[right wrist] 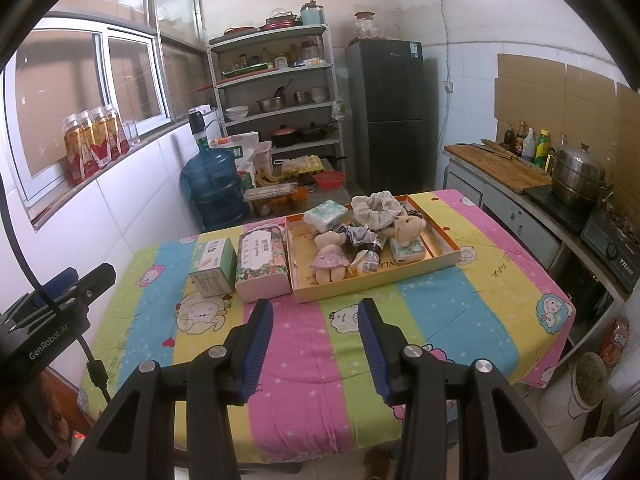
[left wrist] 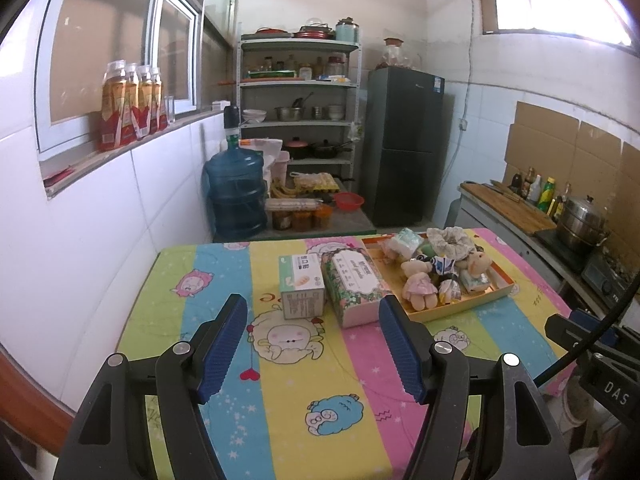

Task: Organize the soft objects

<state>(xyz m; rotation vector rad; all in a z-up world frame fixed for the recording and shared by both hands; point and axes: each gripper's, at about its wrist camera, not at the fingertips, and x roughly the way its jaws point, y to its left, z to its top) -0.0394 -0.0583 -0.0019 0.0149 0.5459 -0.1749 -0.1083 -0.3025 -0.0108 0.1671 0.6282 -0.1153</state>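
- On the striped cartoon-print worktop [right wrist: 500,280], an orange tray [right wrist: 444,258] holds plush bears [right wrist: 330,262], tissue packs [right wrist: 325,214] and a frilly scrunchie [right wrist: 378,206].
- Left claw [left wrist: 312,344] and right claw [right wrist: 316,344] hover released, gripping nothing.

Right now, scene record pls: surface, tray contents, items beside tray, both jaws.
surface: table under striped cartoon cloth
tray: shallow orange tray, far right of centre
tray contents: plush bear in pink dress, second plush, tissue packs, frilly fabric piece
beside tray: floral tissue box, then small green box
left gripper: jaws open, empty
right gripper: jaws open, empty
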